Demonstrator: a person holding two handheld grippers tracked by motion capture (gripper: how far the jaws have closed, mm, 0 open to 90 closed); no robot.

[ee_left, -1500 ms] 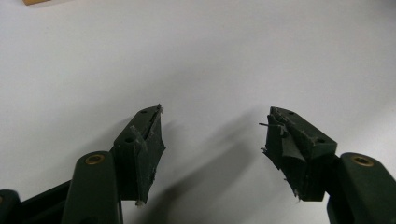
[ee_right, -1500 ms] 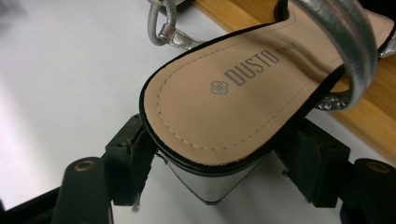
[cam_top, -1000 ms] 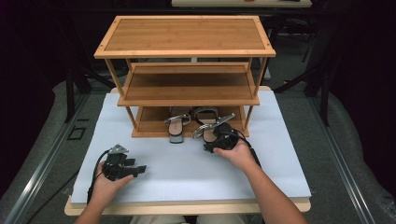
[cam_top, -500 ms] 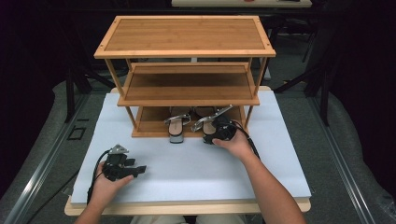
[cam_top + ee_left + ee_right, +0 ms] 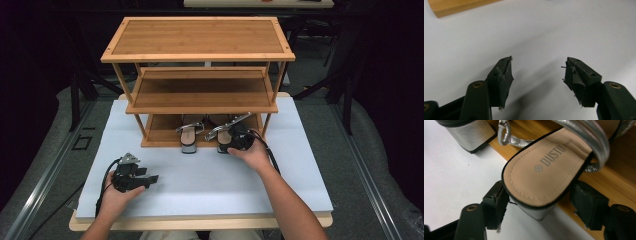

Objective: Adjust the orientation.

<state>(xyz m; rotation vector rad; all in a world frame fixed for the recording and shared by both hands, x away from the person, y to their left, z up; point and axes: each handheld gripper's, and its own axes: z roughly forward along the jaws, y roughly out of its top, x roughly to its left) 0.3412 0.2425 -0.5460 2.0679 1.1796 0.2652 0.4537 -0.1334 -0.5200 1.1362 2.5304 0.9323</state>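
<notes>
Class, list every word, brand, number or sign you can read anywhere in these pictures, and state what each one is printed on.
"DUSTO" – printed on the tan insole at the heel of the silver sandal, beside a small round emblem.
"DAILY" – smaller print right after it on the same insole.
Nothing readable shows on the wooden rack, the white table top or the second sandal.

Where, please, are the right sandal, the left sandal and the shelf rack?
right sandal (image 5: 541, 173), right gripper view, on its insole at the heel.
left sandal (image 5: 189, 141), high view, on its insole.
shelf rack (image 5: 200, 37), high view, on its top board.
</notes>
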